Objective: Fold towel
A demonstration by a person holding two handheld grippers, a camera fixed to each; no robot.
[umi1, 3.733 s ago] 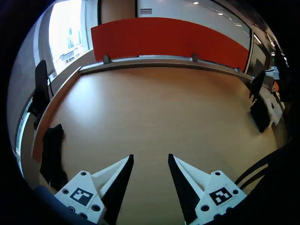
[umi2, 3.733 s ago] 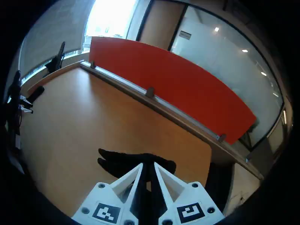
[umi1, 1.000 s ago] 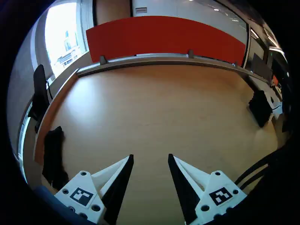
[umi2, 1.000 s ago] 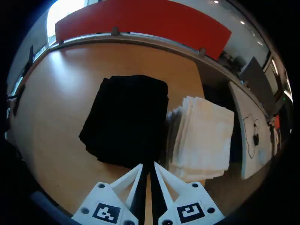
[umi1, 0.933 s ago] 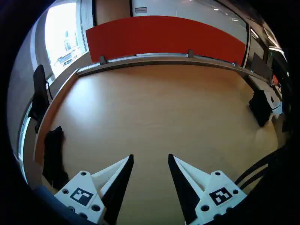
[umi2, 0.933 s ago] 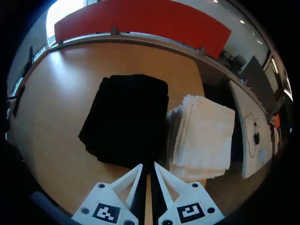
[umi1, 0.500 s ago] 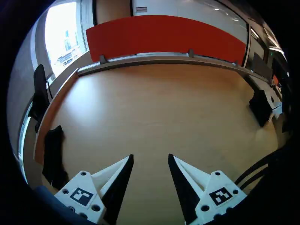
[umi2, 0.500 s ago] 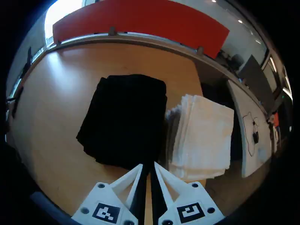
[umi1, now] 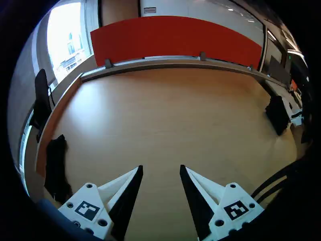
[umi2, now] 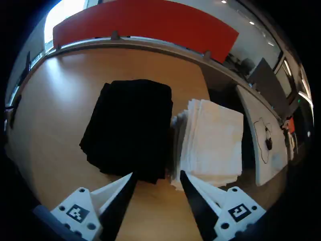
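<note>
Wood desk (umi1: 168,112), red divider (umi1: 176,38) (along its far edge), bright window (umi1: 66,48)

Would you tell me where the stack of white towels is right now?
In the right gripper view, the white towel stack sits near the right edge of the table, beside the black towel stack.

Left gripper view: low, faced across table (umi1: 168,112) toward red partition (umi1: 176,36). Right gripper view: nearer, steeper; both shared.

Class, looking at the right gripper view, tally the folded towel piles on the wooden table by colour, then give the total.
Black folded cloth towel pile: 1
White folded cloth towel pile: 1
Total: 2
</note>
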